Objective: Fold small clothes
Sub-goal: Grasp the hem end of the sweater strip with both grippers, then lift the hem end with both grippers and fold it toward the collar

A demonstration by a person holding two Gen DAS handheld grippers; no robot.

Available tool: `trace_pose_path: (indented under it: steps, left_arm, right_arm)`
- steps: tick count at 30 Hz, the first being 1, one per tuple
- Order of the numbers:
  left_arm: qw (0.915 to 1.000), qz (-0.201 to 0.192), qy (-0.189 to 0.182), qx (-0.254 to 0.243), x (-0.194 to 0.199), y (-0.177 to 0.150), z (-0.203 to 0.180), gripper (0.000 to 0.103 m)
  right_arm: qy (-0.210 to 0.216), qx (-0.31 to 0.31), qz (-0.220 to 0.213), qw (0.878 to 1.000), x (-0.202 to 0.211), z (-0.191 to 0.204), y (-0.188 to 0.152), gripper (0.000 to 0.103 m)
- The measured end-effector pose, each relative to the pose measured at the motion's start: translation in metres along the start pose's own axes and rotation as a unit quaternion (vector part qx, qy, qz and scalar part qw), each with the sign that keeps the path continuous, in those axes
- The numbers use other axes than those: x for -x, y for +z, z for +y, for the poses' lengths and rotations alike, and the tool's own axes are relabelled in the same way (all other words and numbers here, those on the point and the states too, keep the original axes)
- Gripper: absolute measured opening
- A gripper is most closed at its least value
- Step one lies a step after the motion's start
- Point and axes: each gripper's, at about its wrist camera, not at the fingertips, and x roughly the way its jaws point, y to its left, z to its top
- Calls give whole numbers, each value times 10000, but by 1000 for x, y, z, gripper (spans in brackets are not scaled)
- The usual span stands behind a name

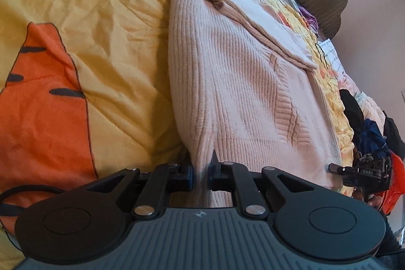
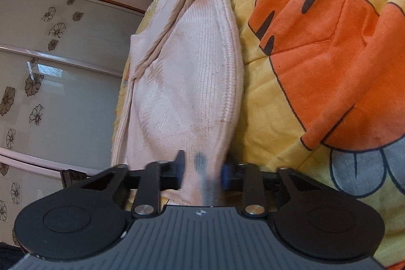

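Now | left tool [image 1: 201,175] clenched on sweater [image 1: 227,82] | right tool [image 2: 202,172] clenched on sweater

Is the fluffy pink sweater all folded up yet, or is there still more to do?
Not yet. Done so far: the pink sweater looks doubled over lengthwise on the yellow quilt. In hand: the left tool and right tool each pinch its near edge shut. Left to do: probably another fold across, then laying it flat. More clothes sit heaped at the side, apparently unfolded.
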Motion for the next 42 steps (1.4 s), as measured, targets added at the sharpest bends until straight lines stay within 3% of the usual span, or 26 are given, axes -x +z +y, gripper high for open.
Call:
trace_pose_path:
  steps: [3, 6, 10, 14, 19, 23, 28, 33, 36, 40, 42]
  left_arm:
    - [9994, -137, -310, 79, 11, 6, 1, 10]
    - [9938, -474, -935, 368, 27, 19, 6, 10]
    - [9782, -1166, -1621, 566, 51, 51, 6, 10]
    - [9592, -1797, -2013, 847, 56, 100, 11, 10]
    - [9565, -2066, -1845, 916, 24, 177, -3, 10]
    - [9623, -1967, -1644, 913, -12, 228, -8, 10]
    - [9696, -1786, -1317, 1035, -57, 267, -3, 10]
    - [9702, -1641, -1079, 1417, -91, 282, 19, 10]
    - [9650, -1599, -1035, 1801, -108, 288, 37, 10]
    - [9569, -1552, -960, 2257, -131, 292, 60, 10]
    - [9537, -1568, -1056, 2339, -137, 290, 63, 10]
  right_arm:
    - [152, 314, -222, 9991, 1, 11, -2, 14]
    - [619, 319, -494, 9963, 11, 22, 6, 14]
    - [1208, 403, -916, 9876, 26, 44, 31, 14]
    - [1703, 553, -1388, 9740, 31, 62, 77, 14]
    - [1845, 559, -1826, 9641, 11, 73, 158, 14]
    - [1694, 352, -1944, 9655, -14, 68, 224, 14]
    - [1401, 92, -1865, 9724, -58, 57, 284, 14]
    - [1113, -601, -1780, 9759, -100, 15, 315, 14]
    - [1033, -1108, -1731, 9732, -117, -12, 322, 15]
    - [1382, -2008, -1835, 9523, -130, -47, 324, 16]
    - [1611, -2372, -1847, 9400, -135, -62, 323, 25]
